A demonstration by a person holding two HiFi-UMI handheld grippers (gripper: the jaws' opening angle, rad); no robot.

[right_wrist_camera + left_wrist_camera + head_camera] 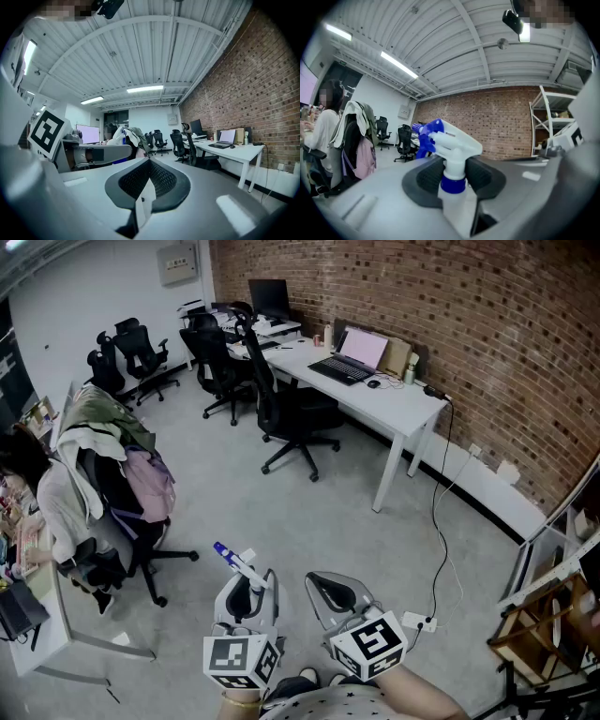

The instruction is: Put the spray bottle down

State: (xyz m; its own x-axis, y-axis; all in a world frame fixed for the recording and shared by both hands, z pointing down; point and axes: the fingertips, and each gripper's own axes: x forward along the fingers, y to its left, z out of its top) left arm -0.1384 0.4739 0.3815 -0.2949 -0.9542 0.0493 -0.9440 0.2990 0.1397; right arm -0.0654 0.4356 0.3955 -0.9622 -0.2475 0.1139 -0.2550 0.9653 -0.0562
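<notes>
A white spray bottle (pixel 236 563) with a blue nozzle and blue collar is held in my left gripper (pixel 246 589), low in the head view and well above the grey floor. In the left gripper view the two dark pads press on either side of the bottle's neck (pixel 453 174), and the trigger head (pixel 449 138) points left and away. The bottle's body is hidden below the jaws. My right gripper (pixel 336 594) is just to the right, level, with its pads closed together and nothing between them (pixel 149 180).
A white desk (pixel 394 404) with a laptop (pixel 349 357) runs along the brick wall. Black office chairs (pixel 291 418) stand before it. A chair draped with clothes (pixel 117 474) and a seated person (pixel 33 493) are left. A power strip (pixel 419 621) lies on the floor; a shelf (pixel 553 615) is right.
</notes>
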